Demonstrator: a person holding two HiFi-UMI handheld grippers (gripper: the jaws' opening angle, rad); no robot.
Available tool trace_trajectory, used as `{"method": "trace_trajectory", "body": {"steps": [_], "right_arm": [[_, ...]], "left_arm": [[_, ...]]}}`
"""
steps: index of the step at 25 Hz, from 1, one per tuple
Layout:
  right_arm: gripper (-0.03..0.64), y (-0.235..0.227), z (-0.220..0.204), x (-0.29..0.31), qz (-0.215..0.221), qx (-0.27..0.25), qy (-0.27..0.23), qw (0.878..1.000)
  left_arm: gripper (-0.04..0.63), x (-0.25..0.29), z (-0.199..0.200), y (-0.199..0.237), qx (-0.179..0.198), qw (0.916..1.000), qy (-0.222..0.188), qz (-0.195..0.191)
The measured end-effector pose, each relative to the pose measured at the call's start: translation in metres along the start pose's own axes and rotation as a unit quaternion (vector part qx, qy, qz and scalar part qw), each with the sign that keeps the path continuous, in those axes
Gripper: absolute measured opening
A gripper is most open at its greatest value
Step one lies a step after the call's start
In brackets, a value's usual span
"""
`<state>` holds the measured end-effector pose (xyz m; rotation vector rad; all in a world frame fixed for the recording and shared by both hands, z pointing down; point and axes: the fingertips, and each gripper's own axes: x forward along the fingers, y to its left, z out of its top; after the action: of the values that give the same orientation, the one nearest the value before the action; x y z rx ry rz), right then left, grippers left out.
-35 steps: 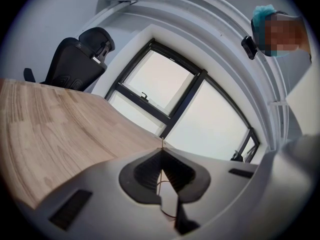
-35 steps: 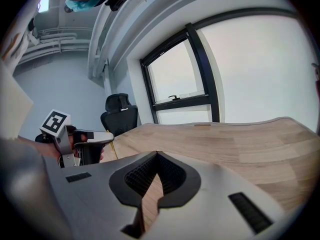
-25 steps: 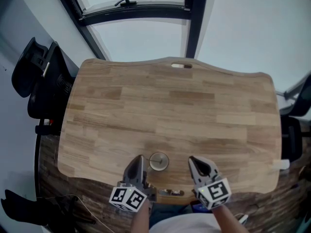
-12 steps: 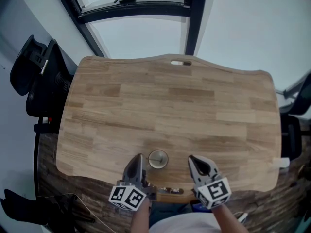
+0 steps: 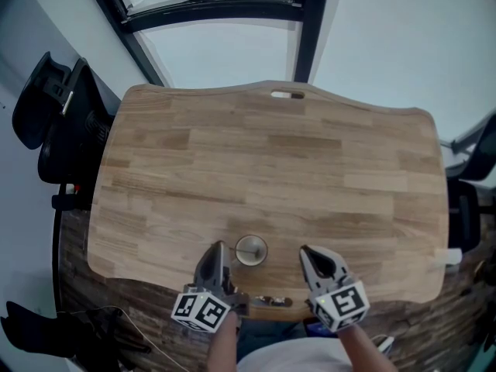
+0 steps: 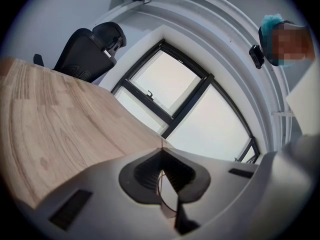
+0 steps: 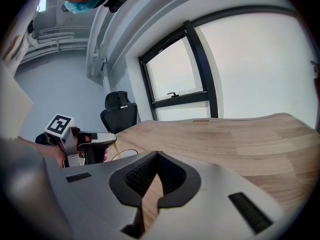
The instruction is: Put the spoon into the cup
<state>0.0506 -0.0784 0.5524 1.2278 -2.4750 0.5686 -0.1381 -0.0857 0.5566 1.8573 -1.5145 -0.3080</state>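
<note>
Between my two grippers, a little ahead of their tips, the small round cup (image 5: 242,245) stands on the wooden table (image 5: 271,161), close to the table's near edge. It sits nearer the left tool than the right: just off the left tip, on its inner side, while the right tip stands apart from it.

My left gripper (image 6: 161,153) has its jaws pressed together on the spoon (image 7: 116,150), a thin gold-coloured stem pinched right at the tips. A short end of it pokes out past the tips in the left gripper view. From the right gripper view the stem slants down from the left tool's tip and comes to the rim of the cup. Whether its lower end is inside the cup or only at the rim I cannot tell; it is too thin to follow. The left tool is rolled onto its side, so the table runs at a slant across its view.

My right gripper (image 7: 157,156) has its jaws brought together too, tips meeting, with nothing caught between them; only bare wood shows through the slit behind the tips. It hangs over the table's near edge, pointing forward and somewhat down.

Off to the left of the left tool, beyond the table's side, stands a black office chair (image 5: 54,122). Ahead of both tools, past the far edge, is a dark-framed window (image 5: 298,22).
</note>
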Motion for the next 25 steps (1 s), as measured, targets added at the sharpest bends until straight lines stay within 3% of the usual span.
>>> {"method": "trace_trajectory", "body": {"steps": [16, 25], "right_arm": [[-0.003, -0.0035, -0.0021, 0.0026, -0.003, 0.003, 0.004, 1.000], [-0.003, -0.0024, -0.0021, 0.0047, -0.002, 0.007, 0.005, 1.000]], "left_arm": [[0.002, 0.0042, 0.0000, 0.0032, -0.018, 0.9998, -0.004, 0.003], [0.002, 0.0067, -0.0015, 0.0040, 0.013, 0.9999, 0.003, 0.004]]}}
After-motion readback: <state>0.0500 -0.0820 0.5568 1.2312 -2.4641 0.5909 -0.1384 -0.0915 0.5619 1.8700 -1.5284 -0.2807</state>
